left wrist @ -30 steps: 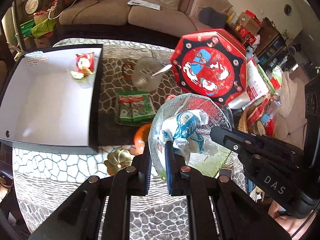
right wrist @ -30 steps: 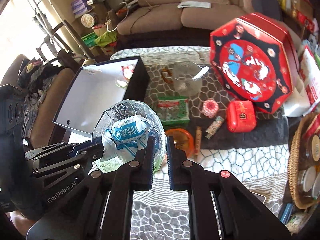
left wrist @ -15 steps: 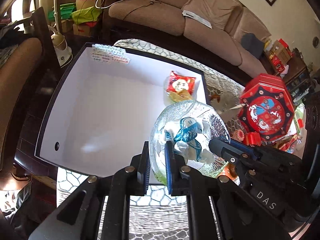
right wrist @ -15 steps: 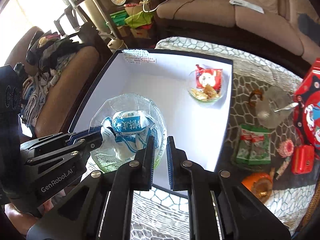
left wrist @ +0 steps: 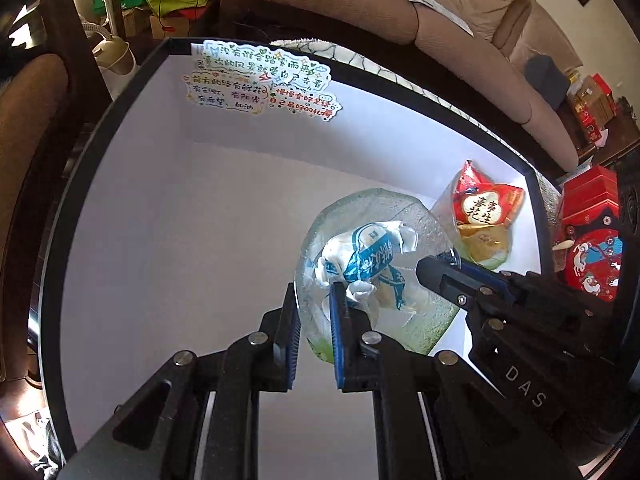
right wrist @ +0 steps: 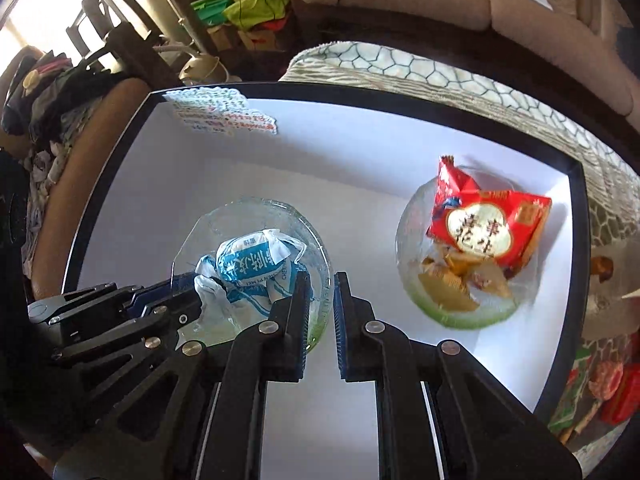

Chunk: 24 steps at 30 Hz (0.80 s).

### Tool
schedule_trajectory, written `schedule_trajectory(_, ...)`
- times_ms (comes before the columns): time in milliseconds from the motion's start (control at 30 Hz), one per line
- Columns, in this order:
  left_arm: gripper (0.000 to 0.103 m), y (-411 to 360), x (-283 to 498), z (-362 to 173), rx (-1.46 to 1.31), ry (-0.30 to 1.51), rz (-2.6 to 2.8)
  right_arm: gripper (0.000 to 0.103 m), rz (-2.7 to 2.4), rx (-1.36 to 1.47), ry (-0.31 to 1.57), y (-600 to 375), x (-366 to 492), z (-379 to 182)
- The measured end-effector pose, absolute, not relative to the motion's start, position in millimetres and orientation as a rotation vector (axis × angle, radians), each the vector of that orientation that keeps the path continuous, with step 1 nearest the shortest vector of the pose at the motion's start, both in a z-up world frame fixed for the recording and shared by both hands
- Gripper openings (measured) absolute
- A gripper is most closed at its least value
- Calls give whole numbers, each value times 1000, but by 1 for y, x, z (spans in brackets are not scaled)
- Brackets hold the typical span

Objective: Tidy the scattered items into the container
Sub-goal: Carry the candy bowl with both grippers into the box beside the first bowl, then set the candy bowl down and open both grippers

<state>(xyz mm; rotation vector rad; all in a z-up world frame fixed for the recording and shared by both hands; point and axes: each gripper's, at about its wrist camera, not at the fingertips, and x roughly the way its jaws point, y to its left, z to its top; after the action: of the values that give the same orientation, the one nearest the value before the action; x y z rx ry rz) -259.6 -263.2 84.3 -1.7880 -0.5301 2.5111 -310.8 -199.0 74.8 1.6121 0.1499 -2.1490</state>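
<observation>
Both grippers hold one clear glass bowl [left wrist: 424,216] [right wrist: 224,220] by opposite rims. It carries a crumpled blue-and-white wrapper [left wrist: 364,256] [right wrist: 248,264]. My left gripper [left wrist: 314,304] is shut on the near rim; my right gripper [right wrist: 320,292] is shut on the right rim. The bowl hangs low inside the white box with a black rim [left wrist: 160,220] [right wrist: 360,152]. A second glass bowl [right wrist: 408,248] with a red snack packet [left wrist: 484,204] [right wrist: 484,220] sits in the box's right corner.
A sticker with handwritten text [left wrist: 260,80] [right wrist: 220,116] is on the box's far wall. A red octagonal tin [left wrist: 592,260] stands right of the box. A sofa [left wrist: 360,4] lies behind, a brown chair [right wrist: 92,128] to the left.
Both grippers have carried the bowl from above the table to the left and down into the white box. It now hangs low over the box floor, beside the snack bowl.
</observation>
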Motion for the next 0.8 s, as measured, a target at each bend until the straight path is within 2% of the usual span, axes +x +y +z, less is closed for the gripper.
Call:
schedule_trajectory(133, 13, -265, -275, 65, -1799, -627, 2444, 11, -2160, 1606, 238, -208, -332, 72)
schedule_trajectory(300, 14, -264, -285, 67, -1776, -619, 2445, 11, -2156, 1605, 399, -219, -340, 72)
schedule_trajectory(633, 14, -264, -299, 74, -1771, -601, 2487, 11, -2162, 1527, 574, -225, -350, 75)
schedule_trajectory(800, 14, -268, -304, 74, -1766, -638, 2500, 10, -2177, 1517, 565, -225, -359, 75)
